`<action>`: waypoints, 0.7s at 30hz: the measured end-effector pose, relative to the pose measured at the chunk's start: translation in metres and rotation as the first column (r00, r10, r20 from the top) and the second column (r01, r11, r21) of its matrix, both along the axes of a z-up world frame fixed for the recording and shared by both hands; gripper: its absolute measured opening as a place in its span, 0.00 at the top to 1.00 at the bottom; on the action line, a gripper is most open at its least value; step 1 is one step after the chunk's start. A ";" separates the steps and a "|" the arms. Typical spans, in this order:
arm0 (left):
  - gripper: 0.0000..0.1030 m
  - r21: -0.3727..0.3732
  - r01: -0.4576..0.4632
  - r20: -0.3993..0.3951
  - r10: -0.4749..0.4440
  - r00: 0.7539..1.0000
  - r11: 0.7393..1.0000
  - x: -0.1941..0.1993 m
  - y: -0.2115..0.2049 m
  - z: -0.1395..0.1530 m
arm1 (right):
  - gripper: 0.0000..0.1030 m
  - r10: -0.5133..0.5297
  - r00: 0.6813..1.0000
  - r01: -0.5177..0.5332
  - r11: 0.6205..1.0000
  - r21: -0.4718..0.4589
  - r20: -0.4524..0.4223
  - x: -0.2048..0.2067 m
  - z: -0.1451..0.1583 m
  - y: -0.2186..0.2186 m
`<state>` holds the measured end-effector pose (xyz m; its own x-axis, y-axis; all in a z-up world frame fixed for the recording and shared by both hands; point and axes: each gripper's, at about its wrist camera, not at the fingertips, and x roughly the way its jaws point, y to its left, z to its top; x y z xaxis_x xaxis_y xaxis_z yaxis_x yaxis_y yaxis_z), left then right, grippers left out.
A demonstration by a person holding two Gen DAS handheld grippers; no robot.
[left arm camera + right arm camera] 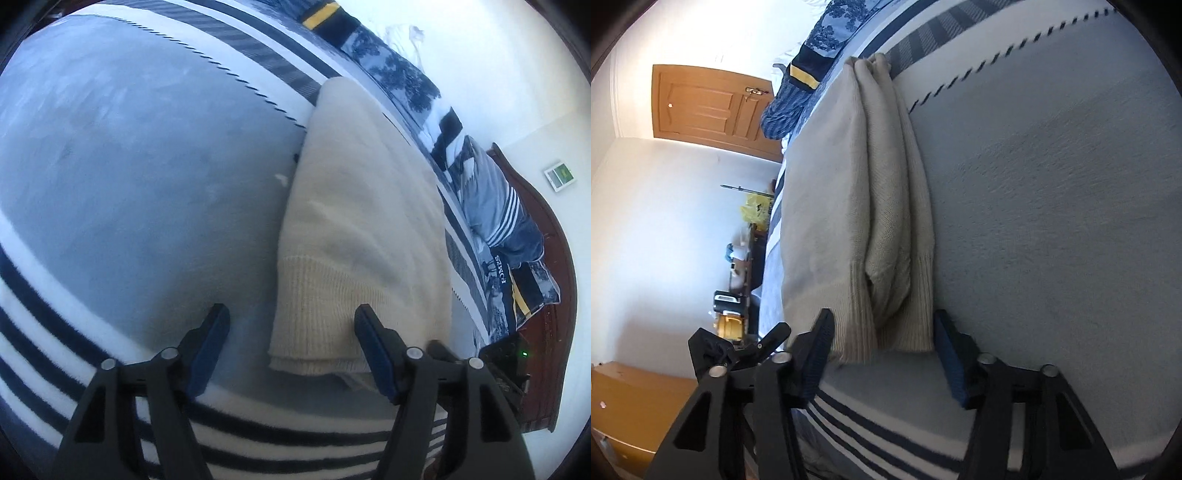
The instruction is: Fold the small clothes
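While poised low, left gripper spread, right gripper spread astride cream sweater hem.

My right gripper has its jaws spread wide either side of the ribbed hem of the folded cream sweater, which lies lengthwise on the grey blanket. A wooden door stands beyond.

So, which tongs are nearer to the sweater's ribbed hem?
Right. The right tongs stand open around the hem of the sweater; the left tongs are open too, mostly beside it.
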<state>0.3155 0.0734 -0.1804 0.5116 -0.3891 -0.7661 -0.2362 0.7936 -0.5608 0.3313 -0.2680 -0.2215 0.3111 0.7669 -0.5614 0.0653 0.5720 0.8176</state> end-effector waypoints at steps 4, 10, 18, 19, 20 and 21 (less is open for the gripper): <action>0.66 -0.014 0.008 0.002 -0.008 1.000 1.000 0.010 -0.003 -0.002 | 0.82 0.026 1.000 -0.026 1.000 -0.005 0.010 0.005 0.000 0.007; 0.85 -0.051 0.049 0.058 -0.046 0.997 0.997 0.003 -0.005 0.016 | 0.88 0.041 0.990 -0.031 0.997 -0.076 0.133 -0.006 0.038 0.006; 0.81 0.181 0.113 -0.012 -0.112 0.994 0.977 -0.001 -0.028 0.009 | 0.89 0.050 0.994 -0.028 0.977 -0.211 0.100 -0.011 0.034 0.011; 0.80 0.181 0.115 -0.011 -0.115 0.993 0.977 -0.002 -0.029 0.011 | 0.88 0.065 0.996 -0.048 0.972 -0.230 0.069 -0.011 0.022 0.015; 0.77 0.180 0.117 -0.005 -0.118 0.993 0.977 -0.003 -0.028 0.016 | 0.87 0.057 0.995 -0.038 0.972 -0.230 0.079 -0.013 0.021 0.013; 0.64 0.174 0.119 0.002 -0.121 0.993 0.978 -0.005 -0.026 0.020 | 0.83 0.051 0.995 -0.030 0.973 -0.229 0.082 -0.014 0.024 0.010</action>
